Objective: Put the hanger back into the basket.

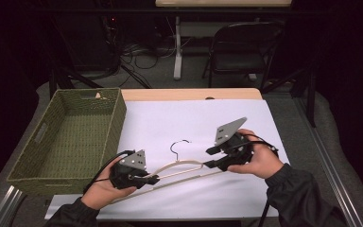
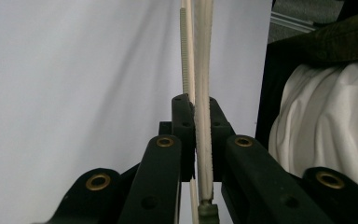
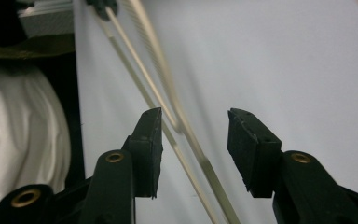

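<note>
The left gripper (image 2: 196, 126) is clamped on the cream hanger (image 1: 179, 171). In the left gripper view, the two black jaws press flat against the hanger's shoulder bar from both sides, and the bar runs straight up out of the grip. In the high view, this gripper (image 1: 152, 179) holds the hanger near its left end, with the person's left hand (image 1: 105, 188) wrapped around the gripper body low on the table.

The right gripper (image 3: 195, 133) stands with its jaws apart. In the right gripper view, the hanger's bars (image 3: 168, 112) pass through the gap between the jaws, and neither pad presses on them. In the high view, this gripper (image 1: 209, 157) sits at the hanger's right end, carried by the right hand (image 1: 260, 161), with its grey three-cornered plate (image 1: 229, 130) tilted above it.

The hanger lies slanted across the white sheet (image 1: 194, 118), its left end lower in the high view than its right. Its black hook (image 1: 179, 147) points away from the person, between the two grippers.

The white sheet covers most of the wooden table (image 1: 189, 93). A green woven basket (image 1: 66, 137) sits at the sheet's left edge, well apart from the hanger. A dark folding chair (image 1: 243, 47) stands beyond the table.
</note>
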{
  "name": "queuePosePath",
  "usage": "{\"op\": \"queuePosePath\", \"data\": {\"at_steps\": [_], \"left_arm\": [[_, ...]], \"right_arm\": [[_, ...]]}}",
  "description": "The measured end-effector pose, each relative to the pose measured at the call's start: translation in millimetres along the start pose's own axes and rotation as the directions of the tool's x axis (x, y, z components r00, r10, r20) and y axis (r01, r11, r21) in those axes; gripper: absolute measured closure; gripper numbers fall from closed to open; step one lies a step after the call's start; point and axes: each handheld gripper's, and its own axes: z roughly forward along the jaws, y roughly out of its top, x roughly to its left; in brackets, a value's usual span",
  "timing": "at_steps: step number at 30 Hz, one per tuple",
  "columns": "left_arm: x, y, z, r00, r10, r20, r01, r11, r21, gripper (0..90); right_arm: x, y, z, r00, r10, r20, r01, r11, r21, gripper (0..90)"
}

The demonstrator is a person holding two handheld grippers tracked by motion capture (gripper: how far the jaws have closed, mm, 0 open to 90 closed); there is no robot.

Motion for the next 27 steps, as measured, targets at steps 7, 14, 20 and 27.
{"op": "queuePosePath", "data": {"at_steps": [7,14,20,27], "left_arm": [[0.7,-15.5,-33.0,0.9947,-0.086,-0.058,0.081,0.9932,-0.084,87.0],[4.7,-27.9,-78.6,0.9821,-0.145,-0.120,0.124,0.9787,-0.163,87.0],[12.4,-33.0,-122.3,0.9632,-0.173,-0.206,0.131,0.9708,-0.201,87.0],[37.2,-44.1,-164.0,0.9313,-0.214,-0.294,0.149,0.9618,-0.230,87.0]], "right_arm": [[-14.5,-27.7,-30.2,0.9796,0.150,0.134,-0.138,0.986,-0.093,44.3],[-16.7,-50.1,-36.0,0.9546,0.230,0.189,-0.213,0.971,-0.107,42.8],[-16.1,-60.8,-34.3,0.9437,0.260,0.204,-0.241,0.964,-0.113,42.9],[-18.3,-70.9,-30.1,0.9320,0.300,0.203,-0.278,0.952,-0.131,42.9]]}}
